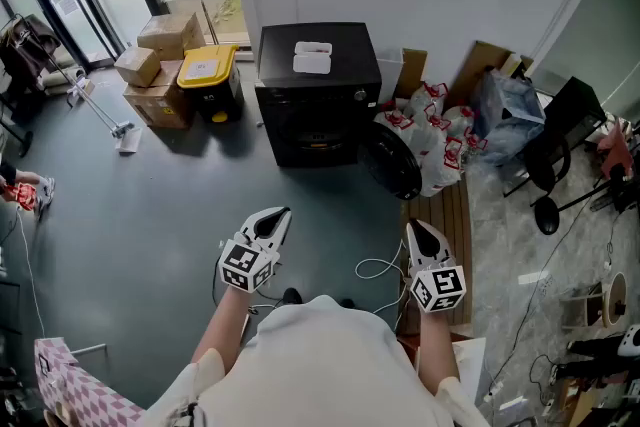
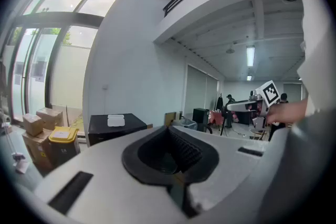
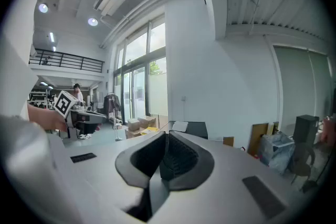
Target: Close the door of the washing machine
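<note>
Left gripper [image 1: 275,215] first: in its own view the two dark ribbed pads meet at the tip, jaws together, nothing between them [image 2: 169,134]. The right gripper [image 1: 415,231] is the same story, pads pressed closed on themselves, empty [image 3: 163,137]. Both are held out in front of the person, tilted a little downward, well apart from each other and well short of the machine.

Ahead, against the white wall, stands the black washing machine [image 1: 318,95]. Its round door [image 1: 391,161] hangs open, swung out to the machine's right side, resting close to a heap of red-and-white bags [image 1: 440,130]. The drum opening is a dark patch and hard to make out from above. A white container [image 1: 313,58] sits on the lid.

From the left gripper view, only the top of the machine shows [image 2: 113,127]; its front and the door are hidden behind the gripper's own body. From the right gripper view, even less: a corner of the lid peeks just over the jaws [image 3: 191,128], door out of sight.

A yellow bin [image 1: 210,70] stands just left of the machine, with cardboard boxes [image 1: 160,55] beside it. A white cable [image 1: 380,269] loops on the floor between the grippers, its lower run cut off by the person's torso.
</note>
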Tool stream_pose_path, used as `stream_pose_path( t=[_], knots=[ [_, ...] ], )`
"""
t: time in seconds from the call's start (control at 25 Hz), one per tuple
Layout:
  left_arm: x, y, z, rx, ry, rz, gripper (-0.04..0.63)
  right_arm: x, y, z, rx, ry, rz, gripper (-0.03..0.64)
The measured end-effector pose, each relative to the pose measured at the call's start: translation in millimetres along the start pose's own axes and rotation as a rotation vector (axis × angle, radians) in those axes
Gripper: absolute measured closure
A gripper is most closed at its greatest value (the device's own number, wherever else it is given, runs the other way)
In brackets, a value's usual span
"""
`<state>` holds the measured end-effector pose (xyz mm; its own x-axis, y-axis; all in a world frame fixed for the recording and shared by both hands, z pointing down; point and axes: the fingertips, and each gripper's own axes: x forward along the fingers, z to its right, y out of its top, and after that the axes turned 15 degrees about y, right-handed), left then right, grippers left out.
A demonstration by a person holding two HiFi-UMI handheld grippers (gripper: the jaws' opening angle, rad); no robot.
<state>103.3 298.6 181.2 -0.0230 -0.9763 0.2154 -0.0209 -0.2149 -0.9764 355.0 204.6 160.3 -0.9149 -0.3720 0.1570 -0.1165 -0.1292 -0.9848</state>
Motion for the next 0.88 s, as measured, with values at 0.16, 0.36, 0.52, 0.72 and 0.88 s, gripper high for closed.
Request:
stream_pose_path(
  t=[0.16, 0.36, 0.52, 0.72, 0.88],
  knots=[
    [1, 0, 2, 0.004, -0.002, 0.0, 0.586, -3, 2, 2, -0.001, -0.016, 0.012, 0.577],
    [1, -3, -2, 0.002, 0.0, -0.011, 0.586, -1, 1, -2, 0.0, -0.014, 0.01, 0.577],
    [2, -5, -6, 0.001, -0.006, -0.027, 0.586, 4, 2, -7, 0.005, -0.014, 0.01, 0.577],
    [-1, -9, -11, -0.002, -0.014, -0.032, 0.586, 7, -2, -16, 0.024, -0.021, 0.012, 0.577],
    [-1, -13, -14, 0.002, -0.035, -0.036, 0.586, 12, -7, -21, 0.027, -0.031, 0.0, 0.577]
  ],
)
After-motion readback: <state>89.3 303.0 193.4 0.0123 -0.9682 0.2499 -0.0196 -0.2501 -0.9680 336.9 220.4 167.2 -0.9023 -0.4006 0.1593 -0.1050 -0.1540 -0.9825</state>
